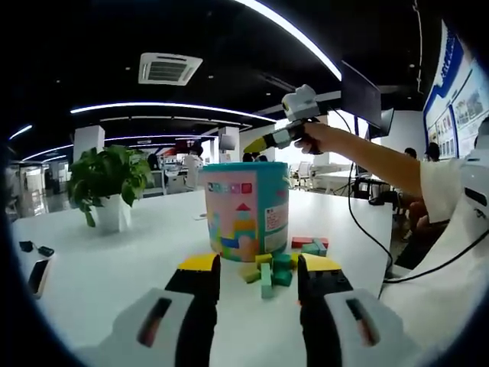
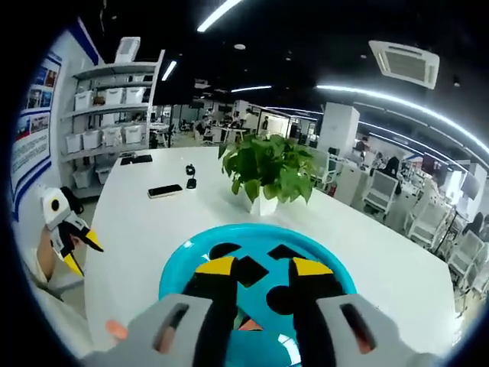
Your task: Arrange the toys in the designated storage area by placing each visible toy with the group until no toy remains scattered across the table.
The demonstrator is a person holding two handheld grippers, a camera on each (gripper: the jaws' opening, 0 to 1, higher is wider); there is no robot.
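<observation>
A teal toy bucket (image 1: 244, 210) with a colourful label stands mid-table. At its foot lie several wooden blocks (image 1: 276, 269) in green, yellow and red. My left gripper (image 1: 260, 264) hovers low just in front of those blocks, open, with nothing between its yellow-tipped jaws. A hand holds my right gripper (image 1: 286, 126) above the bucket. From that gripper I look down on the bucket's teal lid (image 2: 191, 260) with its shaped cut-outs. The right gripper (image 2: 264, 266) is open and holds nothing. The left gripper (image 2: 70, 237) appears at the left edge, jaws apart.
A potted plant (image 1: 111, 180) (image 2: 267, 172) stands on the white table (image 1: 114, 283) beyond the bucket. A phone (image 1: 38, 277) (image 2: 165, 190) and small dark items (image 1: 34, 247) lie near the table's far side. A person's arm (image 1: 374, 160) and cable (image 1: 359, 229) cross on the right.
</observation>
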